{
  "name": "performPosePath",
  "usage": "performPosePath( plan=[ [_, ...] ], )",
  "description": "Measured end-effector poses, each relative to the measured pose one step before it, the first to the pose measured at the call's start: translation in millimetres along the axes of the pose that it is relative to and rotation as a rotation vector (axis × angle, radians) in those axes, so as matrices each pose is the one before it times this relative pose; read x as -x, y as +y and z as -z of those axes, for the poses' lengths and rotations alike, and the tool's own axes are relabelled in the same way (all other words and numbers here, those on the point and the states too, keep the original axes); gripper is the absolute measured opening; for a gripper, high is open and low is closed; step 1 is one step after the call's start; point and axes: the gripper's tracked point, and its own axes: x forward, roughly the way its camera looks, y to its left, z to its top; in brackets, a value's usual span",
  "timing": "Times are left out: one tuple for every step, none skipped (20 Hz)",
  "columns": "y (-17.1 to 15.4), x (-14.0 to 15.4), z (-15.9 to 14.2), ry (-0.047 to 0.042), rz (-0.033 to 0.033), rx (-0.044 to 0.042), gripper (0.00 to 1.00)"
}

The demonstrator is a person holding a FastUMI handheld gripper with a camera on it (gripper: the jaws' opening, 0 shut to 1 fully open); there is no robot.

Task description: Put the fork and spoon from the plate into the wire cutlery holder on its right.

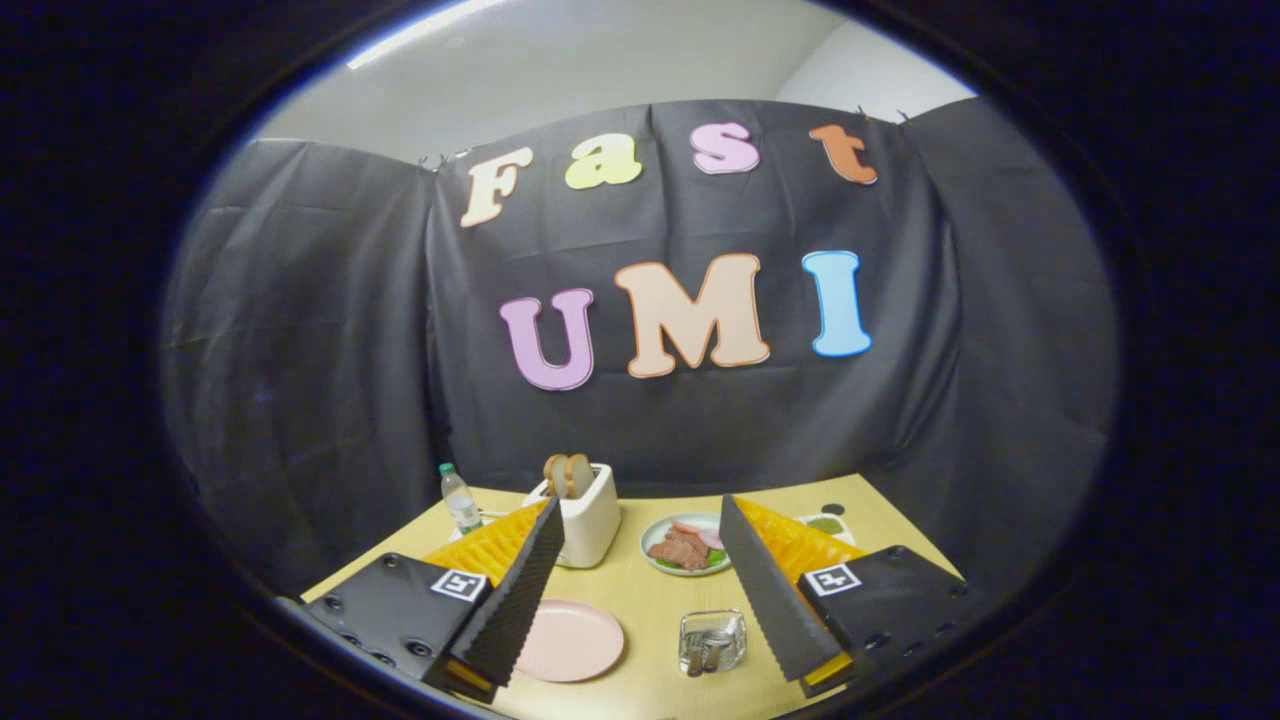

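Your jaws (640, 600) stand released and wide apart, holding nothing, raised above the surface (650, 600). Between them, nearest, lie the pink plate (570, 640), bare as far as you can tell, and to its right the wire holder (712, 641), apparently with cutlery already inside; its axis is unclear. Judge the task near complete. Beyond stand a toaster (585, 515), food dish (685, 545) and bottle (461, 498); its label is unreadable.

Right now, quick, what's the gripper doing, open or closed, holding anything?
Gripper: open, fingers spread wide and holding nothing, raised above the table, with the pink plate and the wire cutlery holder between them.
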Motion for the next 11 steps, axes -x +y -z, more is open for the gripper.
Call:
performPosePath(
  plan=[
    [2.31, -0.25, -0.97, -0.0113, 0.00137, 0.00283, 0.99],
    [2.73, -0.1, 0.3, -0.00804, -0.00033, -0.00039, 0.99],
    [2.67, -0.58, 1.05, 0.00002, -0.00265, -0.00277, 0.99],
    [3.44, -0.59, 1.51, 0.00294, -0.00672, -0.00537, 0.99],
    [2.67, -1.2, 0.91, 0.00155, -0.0048, -0.00517, 0.99],
    [1.02, -2.01, 1.47, 0.00346, -0.00486, -0.00426, 0.98],
    [2.15, -0.43, 1.64, 0.00407, -0.00267, -0.00179, 0.98],
    [2.77, -1.0, -0.52, -0.00076, -0.00255, -0.00102, 0.98],
    [3.21, -0.41, -0.25, -0.00227, -0.00368, -0.00055, 0.98],
    [3.81, -0.93, 0.9, -0.00325, -0.00362, 0.00074, 0.98],
    [3.35, -0.39, -0.51, -0.00435, -0.00131, -0.00025, 0.98]
  ],
)
